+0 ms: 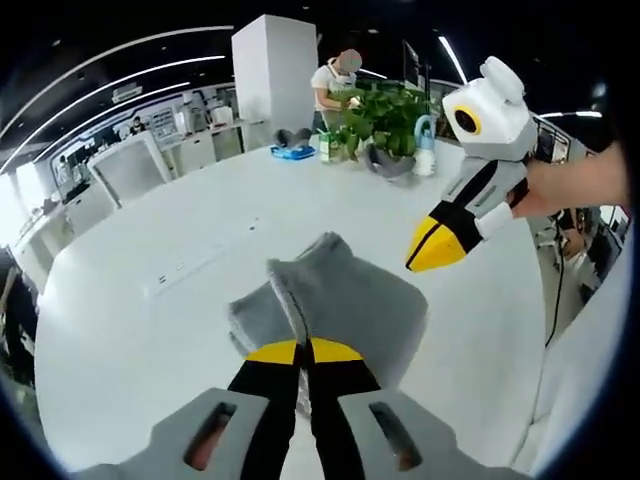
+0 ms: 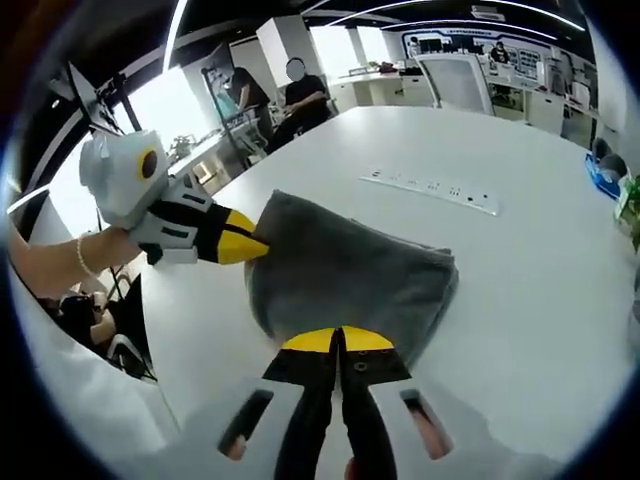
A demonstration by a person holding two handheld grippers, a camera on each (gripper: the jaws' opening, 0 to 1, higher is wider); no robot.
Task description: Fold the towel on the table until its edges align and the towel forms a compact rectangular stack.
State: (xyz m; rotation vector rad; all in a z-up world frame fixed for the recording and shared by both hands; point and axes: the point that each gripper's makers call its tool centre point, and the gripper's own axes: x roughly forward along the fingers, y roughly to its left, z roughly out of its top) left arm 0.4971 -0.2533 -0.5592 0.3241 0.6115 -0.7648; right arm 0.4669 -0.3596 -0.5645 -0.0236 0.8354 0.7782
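A grey towel (image 1: 350,300) lies folded in a loose bunch on the white table (image 1: 150,340). A raised ridge of cloth runs straight into my left gripper (image 1: 303,350), which is shut on that edge. In the right gripper view the left gripper (image 2: 262,247) comes in from the left, its yellow tip at the left corner of the towel (image 2: 350,275). My right gripper (image 2: 340,340) is shut, its tips over the towel's near edge. From the left gripper view the right gripper (image 1: 412,262) hangs just above the towel's right side with no cloth in it.
A flush socket strip (image 1: 200,265) (image 2: 430,190) sits in the table beyond the towel. Potted plants (image 1: 385,120) and small items stand at the far end, with a person behind. The table edge (image 1: 560,360) is close on the right. Two people (image 2: 300,95) sit farther off.
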